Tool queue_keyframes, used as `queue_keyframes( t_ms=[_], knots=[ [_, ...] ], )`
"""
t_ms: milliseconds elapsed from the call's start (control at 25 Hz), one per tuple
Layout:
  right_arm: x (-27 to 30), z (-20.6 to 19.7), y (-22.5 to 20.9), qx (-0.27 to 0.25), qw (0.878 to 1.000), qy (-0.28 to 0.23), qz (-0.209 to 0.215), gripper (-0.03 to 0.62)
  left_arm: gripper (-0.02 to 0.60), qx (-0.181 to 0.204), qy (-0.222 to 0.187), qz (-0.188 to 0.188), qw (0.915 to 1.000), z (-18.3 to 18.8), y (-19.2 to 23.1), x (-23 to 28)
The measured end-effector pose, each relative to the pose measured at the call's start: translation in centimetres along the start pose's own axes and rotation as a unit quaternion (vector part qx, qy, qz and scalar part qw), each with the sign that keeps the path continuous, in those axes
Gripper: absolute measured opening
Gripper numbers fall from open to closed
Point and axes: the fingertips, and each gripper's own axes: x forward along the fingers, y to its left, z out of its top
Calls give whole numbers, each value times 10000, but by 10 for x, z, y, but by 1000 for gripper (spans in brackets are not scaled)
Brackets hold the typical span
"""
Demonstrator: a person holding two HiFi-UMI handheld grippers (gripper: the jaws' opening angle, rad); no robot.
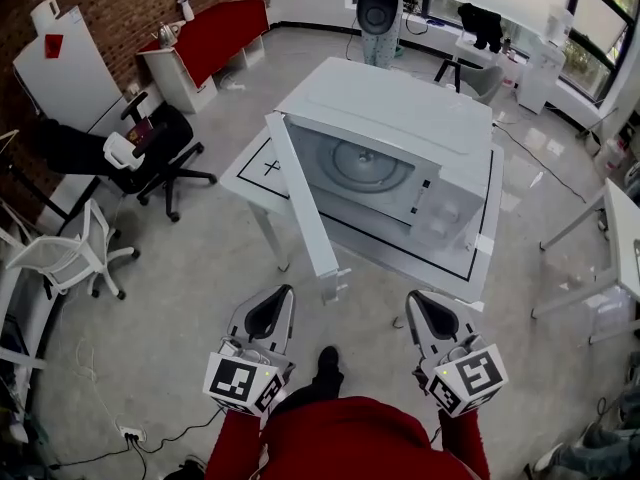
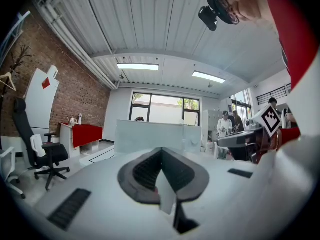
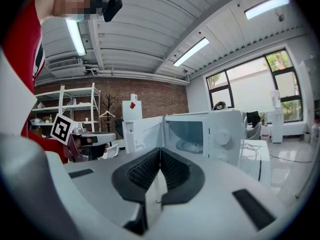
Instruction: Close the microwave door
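A white microwave (image 1: 400,143) stands on a white table (image 1: 480,258) ahead of me. Its door (image 1: 300,203) hangs wide open, swung out toward me on the left side, and the turntable cavity (image 1: 360,168) is exposed. My left gripper (image 1: 284,292) is shut and empty, low and just short of the door's free end. My right gripper (image 1: 413,297) is also shut and empty, near the table's front corner. The right gripper view shows the microwave (image 3: 220,134) and its open door (image 3: 145,131) beyond the closed jaws (image 3: 160,151). In the left gripper view the door's pale face (image 2: 150,136) stands behind the jaws (image 2: 161,151).
Black office chair (image 1: 160,153) and white chair (image 1: 85,243) stand to the left, with a red-topped cabinet (image 1: 210,33) beyond. Another table (image 1: 620,238) is at the right. A cable and socket strip (image 1: 130,433) lie on the floor. People stand in the background (image 2: 225,129).
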Motion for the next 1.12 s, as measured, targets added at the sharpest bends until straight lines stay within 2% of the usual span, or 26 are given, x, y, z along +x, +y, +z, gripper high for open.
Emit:
queue_keyframes(
  t_ms=[480,680,760,880,1000,1120],
  knots=[
    [30,9,-28,8,9995,23,-305,15,15,-186,-14,96,9998,3,46,28],
    [41,12,-32,20,9993,31,-366,15,108,-183,113,184,9996,0,67,38],
    [44,13,-33,7,9992,43,-399,15,155,-248,206,12,9995,-3,68,43],
    [47,13,-36,9,9989,71,-470,15,219,-347,421,-503,9972,-11,60,52],
    [50,13,-41,39,9984,95,-553,15,234,-248,626,-1005,9927,-19,44,62],
    [53,16,-44,43,9980,100,-621,15,233,-275,704,-1243,9894,-24,34,73]
  ],
)
